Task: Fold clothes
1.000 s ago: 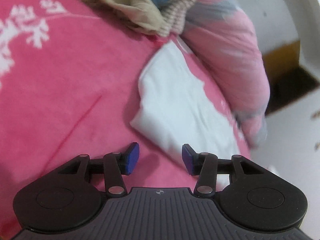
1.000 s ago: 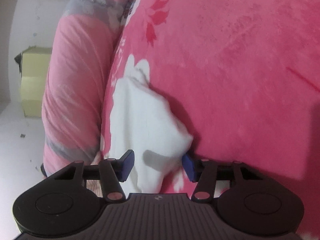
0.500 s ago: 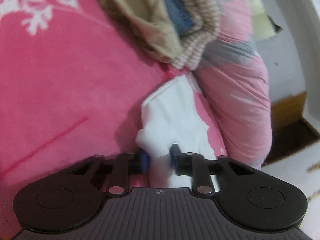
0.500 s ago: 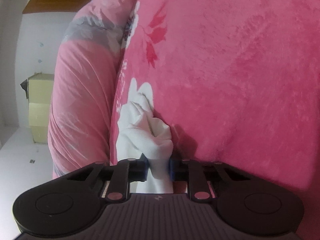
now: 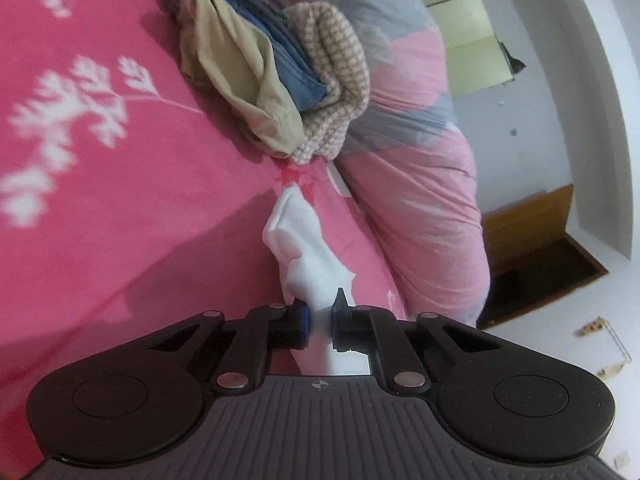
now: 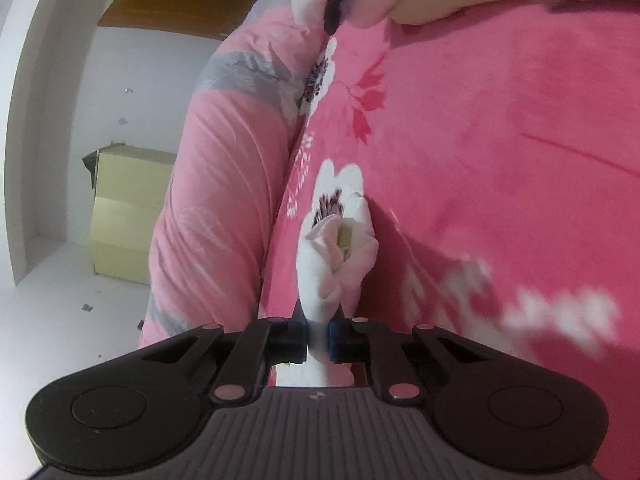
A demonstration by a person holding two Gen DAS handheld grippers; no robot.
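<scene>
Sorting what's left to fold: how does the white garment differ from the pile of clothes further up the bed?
The white garment is a single plain piece; the pile stacks beige, blue and knitted pieces. The garment is pinched by the left gripper and right gripper; the pile lies untouched. Both are over the pink bedspread.

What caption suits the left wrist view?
Left gripper pinches a white garment over the pink bedspread.

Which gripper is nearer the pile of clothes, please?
Left, probably: the left gripper faces the pile; the right gripper has none in view. Both have just closed on the white garment.
</scene>
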